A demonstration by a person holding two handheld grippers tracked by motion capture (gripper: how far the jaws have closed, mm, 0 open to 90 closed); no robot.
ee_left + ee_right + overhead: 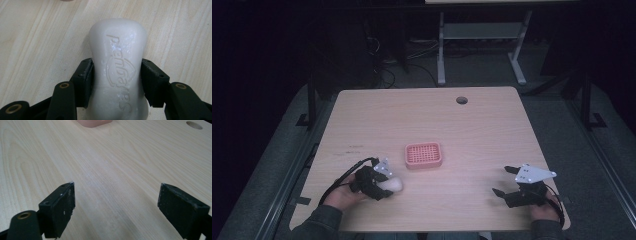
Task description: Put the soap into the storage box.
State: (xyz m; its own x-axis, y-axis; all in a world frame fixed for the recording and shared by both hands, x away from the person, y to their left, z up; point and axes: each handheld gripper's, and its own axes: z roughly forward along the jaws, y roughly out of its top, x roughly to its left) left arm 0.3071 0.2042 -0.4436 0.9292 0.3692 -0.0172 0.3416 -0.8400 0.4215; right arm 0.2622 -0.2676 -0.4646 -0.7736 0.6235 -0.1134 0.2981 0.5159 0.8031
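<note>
Clamped between both pads of my left gripper (117, 83) is the white soap bar (117, 70), lying, as far as I can tell, on the table (472, 130) near its front-left corner; the pink soap dish (423, 155) sits mid-table, just beyond; my right gripper (116, 207) rests by the front-right corner, jaws wide apart

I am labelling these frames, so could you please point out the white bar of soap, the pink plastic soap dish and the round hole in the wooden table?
white bar of soap (117, 47), left gripper view, embossed top face.
pink plastic soap dish (423, 154), high view, gridded floor.
round hole (461, 100), high view, its centre.
</note>
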